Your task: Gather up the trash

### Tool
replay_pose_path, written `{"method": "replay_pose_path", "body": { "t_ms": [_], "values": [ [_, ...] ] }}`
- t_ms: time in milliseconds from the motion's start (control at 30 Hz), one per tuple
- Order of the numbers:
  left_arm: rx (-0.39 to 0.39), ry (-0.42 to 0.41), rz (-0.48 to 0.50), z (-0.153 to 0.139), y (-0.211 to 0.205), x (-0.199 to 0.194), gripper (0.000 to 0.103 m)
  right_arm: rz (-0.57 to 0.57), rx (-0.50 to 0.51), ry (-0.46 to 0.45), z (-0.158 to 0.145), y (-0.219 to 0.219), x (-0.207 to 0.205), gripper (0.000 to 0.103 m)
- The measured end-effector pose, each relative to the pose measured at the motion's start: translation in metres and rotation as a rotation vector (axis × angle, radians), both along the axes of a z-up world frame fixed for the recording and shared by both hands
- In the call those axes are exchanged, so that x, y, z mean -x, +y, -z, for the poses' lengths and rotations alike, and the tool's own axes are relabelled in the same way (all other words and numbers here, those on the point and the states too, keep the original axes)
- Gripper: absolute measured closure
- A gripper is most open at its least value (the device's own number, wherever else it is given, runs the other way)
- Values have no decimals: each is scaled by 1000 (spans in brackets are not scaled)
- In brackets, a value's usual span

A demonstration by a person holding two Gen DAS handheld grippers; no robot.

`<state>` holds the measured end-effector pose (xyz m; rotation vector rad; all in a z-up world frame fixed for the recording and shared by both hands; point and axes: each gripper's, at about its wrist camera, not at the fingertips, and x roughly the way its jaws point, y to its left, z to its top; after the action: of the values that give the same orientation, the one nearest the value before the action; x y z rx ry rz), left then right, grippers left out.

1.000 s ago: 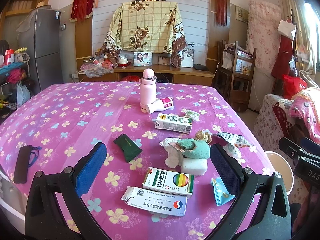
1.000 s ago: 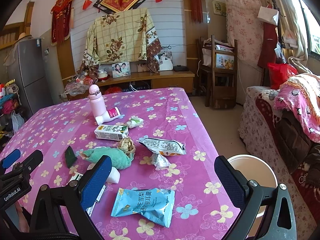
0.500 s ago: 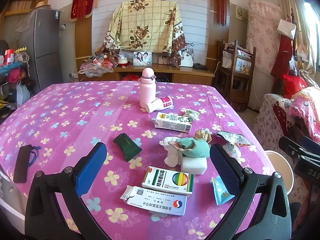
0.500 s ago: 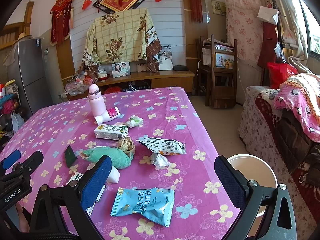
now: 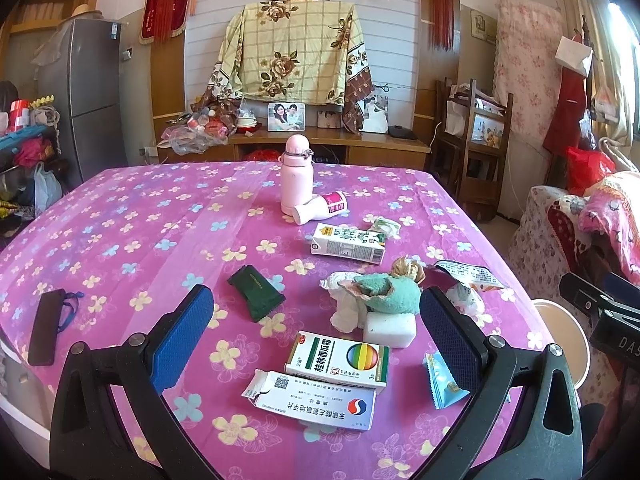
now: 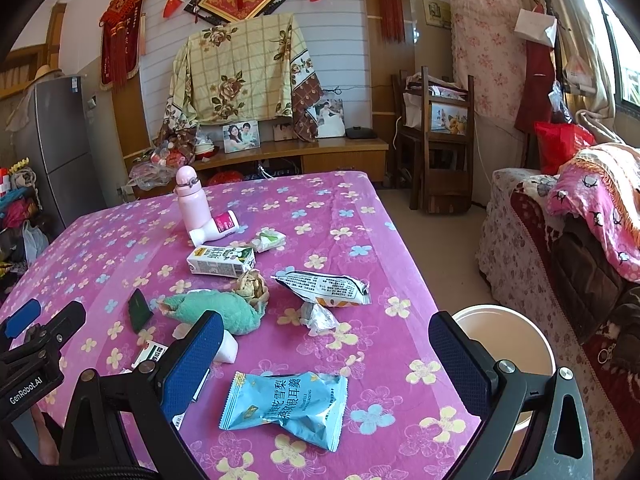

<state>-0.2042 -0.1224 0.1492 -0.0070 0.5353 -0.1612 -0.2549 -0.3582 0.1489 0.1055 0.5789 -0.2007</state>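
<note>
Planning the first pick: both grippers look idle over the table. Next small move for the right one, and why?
Probably lower the right gripper onto the light blue snack wrapper. Its jaws stand open and empty, the wrapper lies flat between and just ahead of them, the nearest trash, and the white bin sits just off the table edge on that side. The left gripper is open too.

Table [image 5: 120, 232], pink floral cloth: pink bottle [image 5: 295, 176], milk carton [image 5: 347, 243], medicine boxes [image 5: 338, 360], wrappers [image 6: 286, 404].
</note>
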Motion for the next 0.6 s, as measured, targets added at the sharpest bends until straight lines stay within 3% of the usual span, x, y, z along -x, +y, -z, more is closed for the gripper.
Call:
{"method": "replay_pose_path", "body": {
  "t_ms": [600],
  "values": [
    [-5, 26, -3, 10, 7, -3, 1, -3, 6, 51, 10, -5, -4, 1]
  ]
}}
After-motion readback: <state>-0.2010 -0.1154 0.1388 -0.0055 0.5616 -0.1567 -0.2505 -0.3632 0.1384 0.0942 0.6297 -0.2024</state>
